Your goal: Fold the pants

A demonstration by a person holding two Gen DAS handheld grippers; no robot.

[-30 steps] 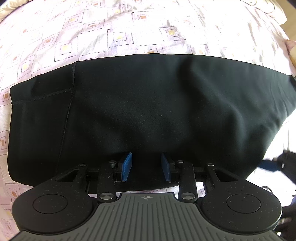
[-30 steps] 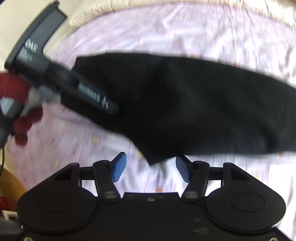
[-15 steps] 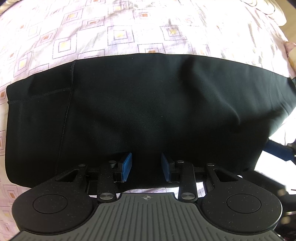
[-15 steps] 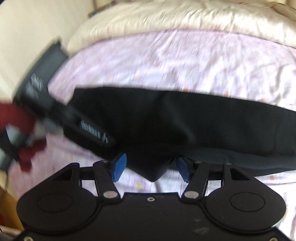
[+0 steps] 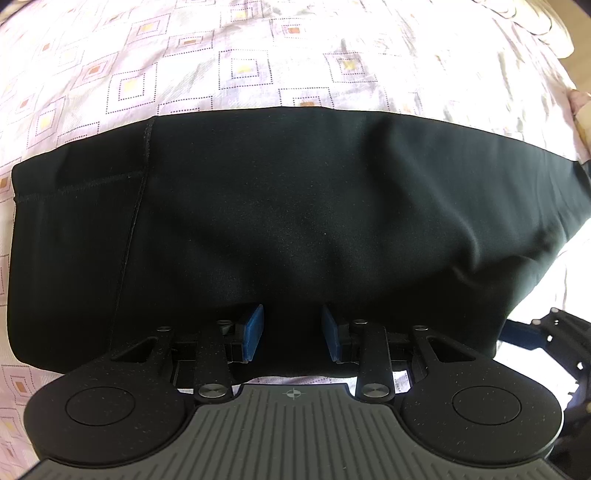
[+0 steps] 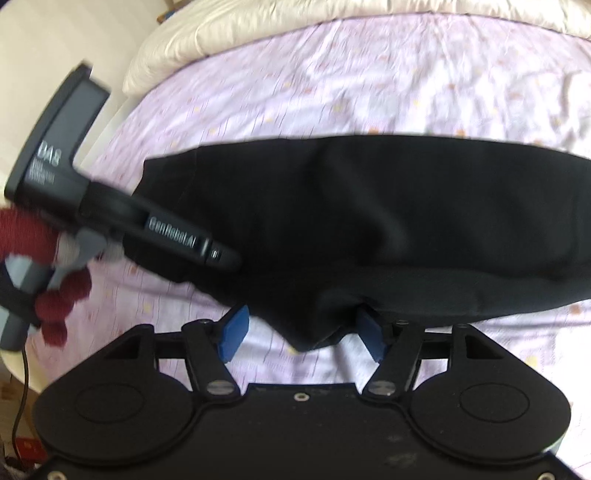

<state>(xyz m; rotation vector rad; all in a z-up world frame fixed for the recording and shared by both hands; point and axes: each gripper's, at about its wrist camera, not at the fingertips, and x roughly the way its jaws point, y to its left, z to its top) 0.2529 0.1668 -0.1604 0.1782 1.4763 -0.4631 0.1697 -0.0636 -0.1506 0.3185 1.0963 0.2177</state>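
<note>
Black pants (image 5: 295, 221) lie folded in a wide band across a bed with a pink patterned sheet (image 5: 240, 70). My left gripper (image 5: 291, 332) is open, its blue pads over the near edge of the pants, holding nothing. In the right wrist view the pants (image 6: 388, 206) stretch across the middle, with a pointed corner (image 6: 306, 339) hanging toward me. My right gripper (image 6: 301, 334) is open with that corner between its blue pads, apart from them. The left gripper's body (image 6: 122, 206) shows at the left, held by a red-gloved hand (image 6: 55, 295).
A cream duvet (image 6: 332, 26) lies along the far side of the bed. The bed's left edge and a pale floor (image 6: 44, 55) show at the left. The right gripper's dark frame (image 5: 546, 336) shows at the lower right of the left wrist view.
My right gripper has moved in toward the pants, so the corner now sits between its open pads. My left gripper has shifted slightly and stays open at the near edge.
</note>
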